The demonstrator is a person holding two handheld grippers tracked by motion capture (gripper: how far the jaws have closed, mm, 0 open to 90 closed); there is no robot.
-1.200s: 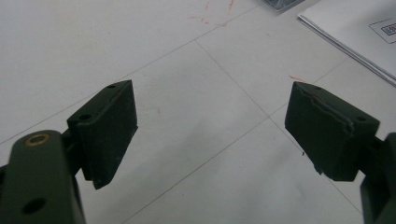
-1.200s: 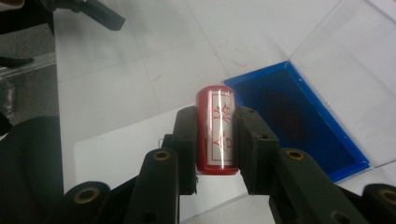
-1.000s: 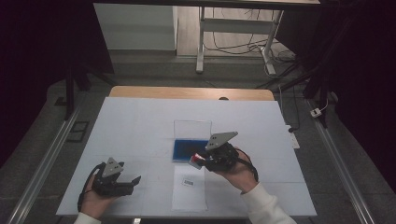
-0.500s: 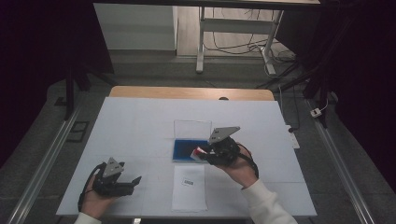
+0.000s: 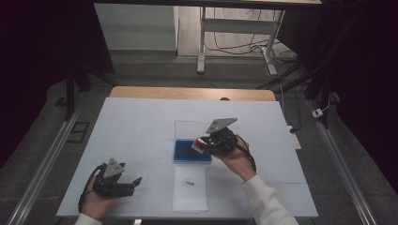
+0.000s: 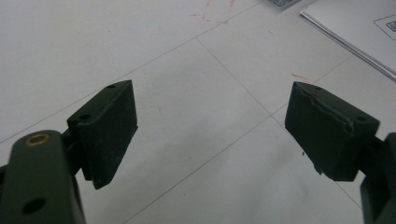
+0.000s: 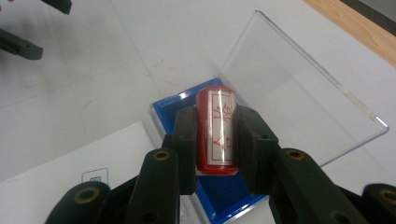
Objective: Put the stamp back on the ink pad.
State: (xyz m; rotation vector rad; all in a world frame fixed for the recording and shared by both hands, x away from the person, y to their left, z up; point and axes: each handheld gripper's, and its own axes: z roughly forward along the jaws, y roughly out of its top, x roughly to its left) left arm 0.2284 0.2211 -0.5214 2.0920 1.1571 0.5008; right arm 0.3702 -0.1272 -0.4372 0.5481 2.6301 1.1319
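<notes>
My right gripper (image 5: pixel 201 143) is shut on a red cylindrical stamp (image 7: pixel 215 130) with a white label and red characters. It holds the stamp just above a blue ink pad (image 5: pixel 187 153) in an open case, whose clear lid (image 7: pixel 299 88) lies flat beyond it. In the right gripper view the stamp lies lengthwise between the two black fingers (image 7: pixel 186 140), over the blue pad (image 7: pixel 166 108). My left gripper (image 5: pixel 135 183) rests at the front left of the white table, open, with bare table between its fingers (image 6: pixel 109 126).
A white sheet of paper (image 5: pixel 190 190) with a small printed label lies in front of the pad, and its corner (image 6: pixel 355 25) lies right of the left gripper. The white table top (image 5: pixel 131 126) ends in a wooden far edge (image 5: pixel 187 93).
My right gripper has carried the stamp a little away from the person, from the pad's near edge to over the pad. The left gripper has stayed still.
</notes>
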